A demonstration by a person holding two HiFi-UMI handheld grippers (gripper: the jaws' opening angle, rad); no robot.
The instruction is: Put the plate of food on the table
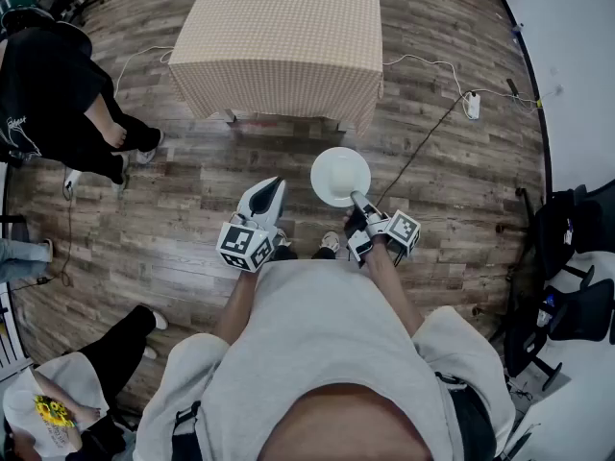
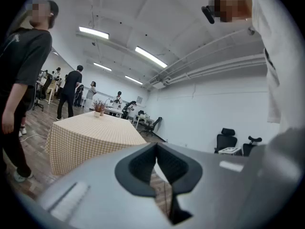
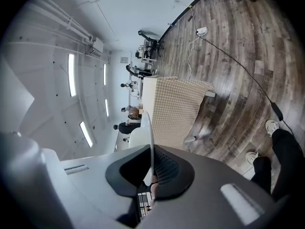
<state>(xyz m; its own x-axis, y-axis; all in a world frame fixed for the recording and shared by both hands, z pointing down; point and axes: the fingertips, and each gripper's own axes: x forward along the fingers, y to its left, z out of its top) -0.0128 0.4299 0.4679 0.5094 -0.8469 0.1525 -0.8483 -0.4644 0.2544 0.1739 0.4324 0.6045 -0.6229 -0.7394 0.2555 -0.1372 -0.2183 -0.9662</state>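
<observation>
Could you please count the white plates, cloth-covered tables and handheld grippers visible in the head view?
white plate: 1
cloth-covered table: 1
grippers: 2 (left gripper, right gripper)
Total: 4

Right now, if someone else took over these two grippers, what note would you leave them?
Left gripper: shut, empty, held low in front.
Right gripper: shut on the rim of the plate, which is in the air over the floor, short of the table. No food shows on it.
Done: plate is in the grip.
Left: step up to the table, set the plate on it, open the jaws.
</observation>
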